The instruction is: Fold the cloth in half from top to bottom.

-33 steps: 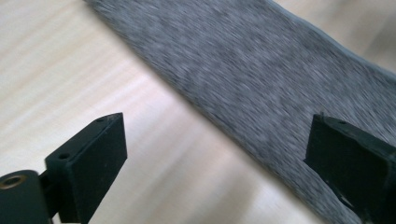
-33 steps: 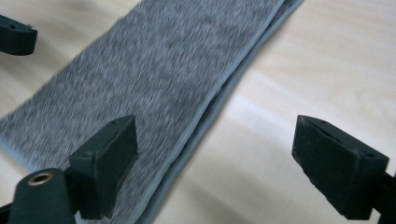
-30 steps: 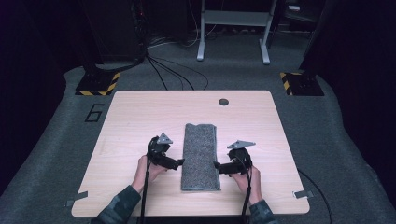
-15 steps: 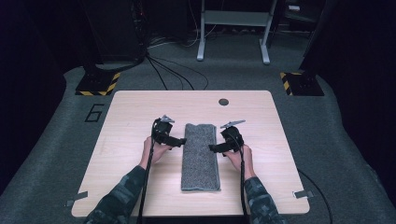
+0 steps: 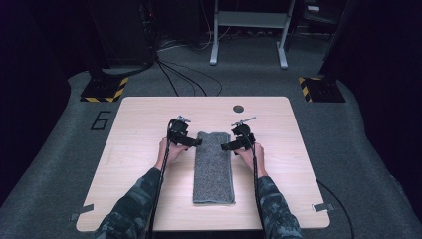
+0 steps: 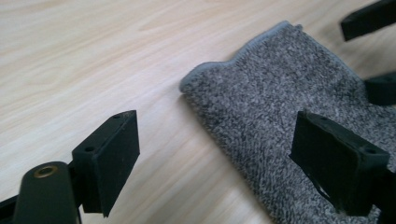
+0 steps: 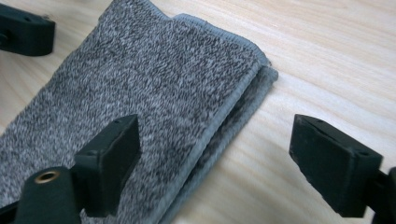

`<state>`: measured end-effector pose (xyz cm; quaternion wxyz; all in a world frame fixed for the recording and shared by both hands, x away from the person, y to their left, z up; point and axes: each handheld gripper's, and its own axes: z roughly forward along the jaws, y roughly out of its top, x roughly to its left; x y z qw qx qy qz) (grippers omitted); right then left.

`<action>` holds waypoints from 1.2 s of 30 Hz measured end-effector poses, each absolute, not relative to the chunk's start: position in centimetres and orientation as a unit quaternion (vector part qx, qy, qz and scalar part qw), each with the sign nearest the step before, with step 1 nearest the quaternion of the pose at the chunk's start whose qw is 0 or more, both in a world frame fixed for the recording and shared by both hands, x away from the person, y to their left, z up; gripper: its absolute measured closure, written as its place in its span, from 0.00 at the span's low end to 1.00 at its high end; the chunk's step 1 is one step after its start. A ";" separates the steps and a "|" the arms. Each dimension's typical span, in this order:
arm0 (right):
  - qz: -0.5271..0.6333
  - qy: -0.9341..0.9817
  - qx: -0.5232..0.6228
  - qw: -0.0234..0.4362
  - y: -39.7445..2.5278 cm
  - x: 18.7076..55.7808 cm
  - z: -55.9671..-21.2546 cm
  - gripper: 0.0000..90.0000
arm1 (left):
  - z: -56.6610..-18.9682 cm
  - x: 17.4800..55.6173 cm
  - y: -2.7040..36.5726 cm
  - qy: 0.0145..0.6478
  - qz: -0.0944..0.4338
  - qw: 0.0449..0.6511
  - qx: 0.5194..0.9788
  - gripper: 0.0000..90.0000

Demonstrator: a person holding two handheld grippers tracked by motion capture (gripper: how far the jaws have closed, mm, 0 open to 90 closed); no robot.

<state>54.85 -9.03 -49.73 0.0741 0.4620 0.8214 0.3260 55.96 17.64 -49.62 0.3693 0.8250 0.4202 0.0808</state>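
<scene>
Grey towel [image 5: 214, 167] lies folded in a long strip mid-table [image 5: 144, 164]. Left gripper [image 5: 195, 142] and right gripper [image 5: 225, 147] flank its far end — both jaws spread wide, gripping nothing, one at each far corner.

in the left gripper view the grey towel [image 6: 280, 121] runs off the lower and right edges, and the left gripper's [image 6: 233, 163] right pad hides part of it. in the right gripper view the towel is cut off at the left and bottom edges, so its near end cannot be seen, and how many layers lie under the folded edge is hard to tell. in the high view the small dark round thing [image 5: 238, 108] near the table's [image 5: 144, 119] far edge is too small to name, and the person's forearms leave the frame at the bottom.
</scene>
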 end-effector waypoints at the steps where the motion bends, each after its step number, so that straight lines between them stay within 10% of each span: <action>1: 0.323 0.820 0.466 0.077 -9.0 55.2 -49.8 0.21 | -49.7 56.1 17.5 0.421 0.085 0.368 0.825 0.17; 36: 0.306 0.824 0.458 0.132 -7.2 57.2 -50.6 0.90 | -50.9 57.6 15.1 0.420 0.151 0.322 0.835 0.71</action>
